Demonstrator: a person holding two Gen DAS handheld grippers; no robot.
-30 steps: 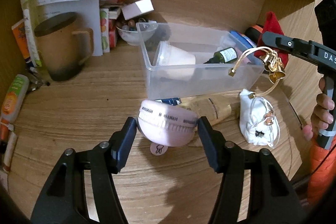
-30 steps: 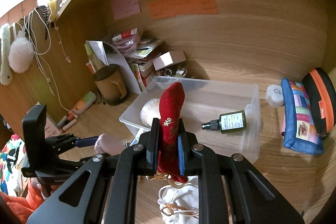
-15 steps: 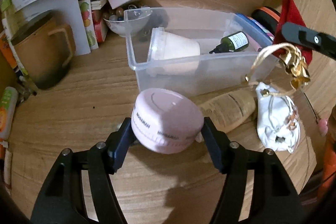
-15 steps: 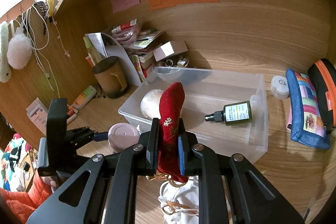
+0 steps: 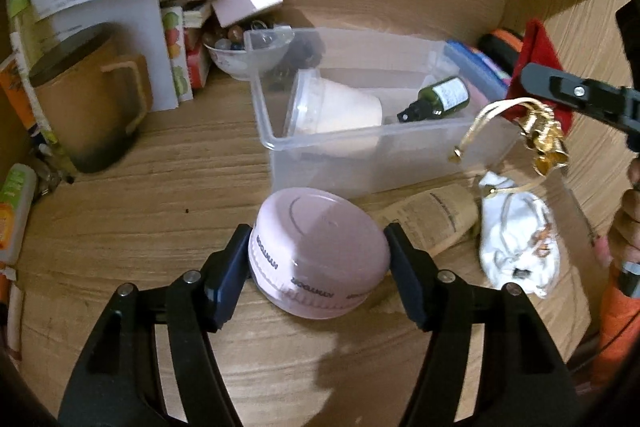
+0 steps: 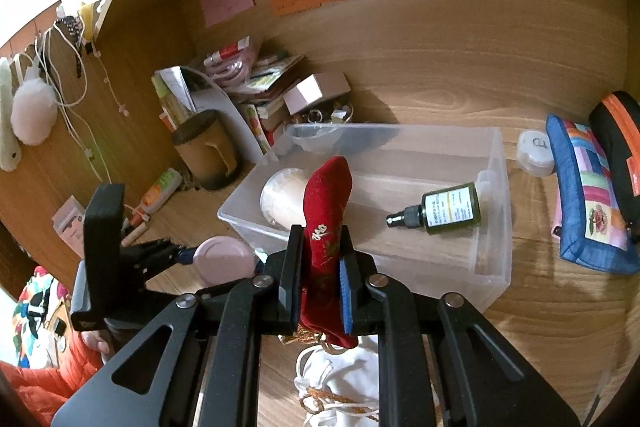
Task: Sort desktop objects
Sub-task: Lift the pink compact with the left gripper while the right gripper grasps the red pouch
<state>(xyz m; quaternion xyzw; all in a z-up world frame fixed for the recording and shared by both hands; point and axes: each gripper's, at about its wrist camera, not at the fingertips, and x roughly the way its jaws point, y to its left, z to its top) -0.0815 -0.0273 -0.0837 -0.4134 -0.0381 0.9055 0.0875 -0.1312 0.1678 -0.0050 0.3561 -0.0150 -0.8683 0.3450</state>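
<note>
A pink round case [image 5: 320, 251] hangs just above the wooden desk, in front of the clear plastic bin [image 5: 360, 159]. My left gripper [image 5: 318, 233] is shut on its sides. The right wrist view shows the same case [image 6: 224, 259] at the left, still outside the bin [image 6: 492, 247]. My right gripper [image 6: 321, 235] is shut on a red cloth pouch [image 6: 328, 187], held over the bin's near wall. The pouch's gold tassel [image 5: 548, 143] dangles below it. A white tub [image 5: 336, 107] and a green spray bottle [image 5: 440, 99] lie inside the bin.
A white drawstring pouch [image 5: 516, 239] and a beige tube [image 5: 432, 215] lie right of the case. A brown mug [image 5: 84, 107], stacked books and a bowl of trinkets [image 5: 240, 55] crowd the back left. A patchwork pencil case [image 6: 584, 187] and a small white pot [image 6: 534, 151] sit right of the bin.
My left gripper has lifted the pink case off the desk and brought it closer to the bin. The right gripper has held still with the red pouch.
</note>
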